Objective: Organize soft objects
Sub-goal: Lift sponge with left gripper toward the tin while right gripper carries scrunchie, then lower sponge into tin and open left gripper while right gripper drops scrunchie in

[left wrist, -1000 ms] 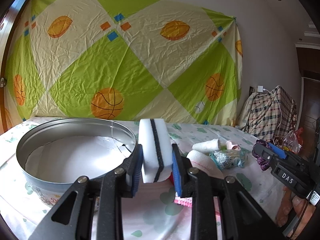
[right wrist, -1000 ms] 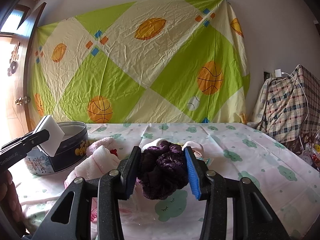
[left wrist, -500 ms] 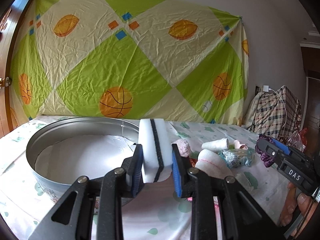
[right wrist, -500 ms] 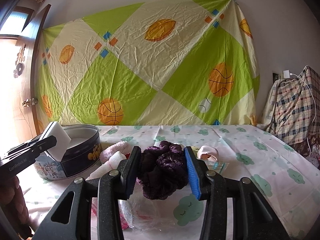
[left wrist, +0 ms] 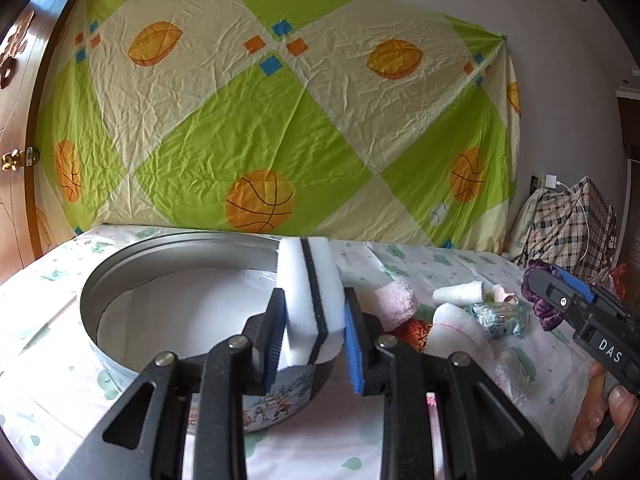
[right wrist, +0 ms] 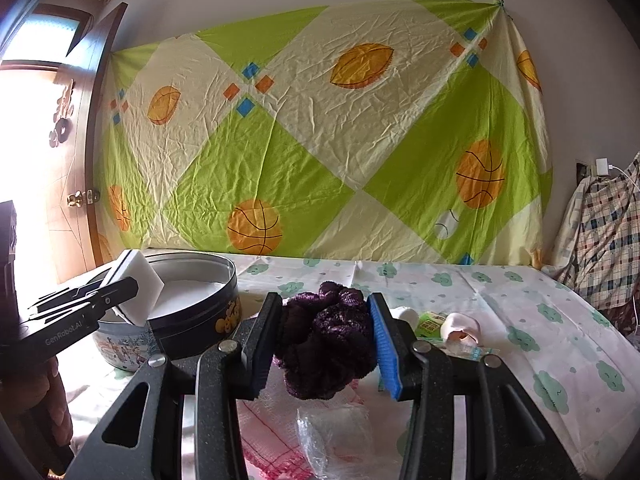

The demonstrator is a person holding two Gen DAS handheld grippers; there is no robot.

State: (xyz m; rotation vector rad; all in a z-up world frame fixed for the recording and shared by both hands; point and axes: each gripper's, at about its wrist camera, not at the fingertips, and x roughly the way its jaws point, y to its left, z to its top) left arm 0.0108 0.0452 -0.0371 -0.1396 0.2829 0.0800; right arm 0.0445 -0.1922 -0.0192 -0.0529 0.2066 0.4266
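Observation:
My left gripper (left wrist: 314, 340) is shut on a white sponge with a black middle layer (left wrist: 312, 292) and holds it over the near right rim of a round metal tin (left wrist: 132, 256). The tin also shows in the right wrist view (right wrist: 200, 320), with the sponge (right wrist: 138, 280) at its near left rim. My right gripper (right wrist: 326, 344) is shut on a dark purple fuzzy scrunchie (right wrist: 326, 344), held above the table right of the tin. It shows in the left wrist view (left wrist: 540, 296) at far right.
On the cloud-print tablecloth (right wrist: 520, 320) lie a pink fluffy roll (left wrist: 396, 300), a white towel roll (left wrist: 460, 328), a small white roll (left wrist: 460, 294), a clear packet (left wrist: 500, 316) and a plastic bag (right wrist: 332, 436). A plaid bag (right wrist: 608, 240) stands at right.
Both grippers have moved left toward the tin with their loads. The sponge now sits over the tin's rim. The grips have not changed.

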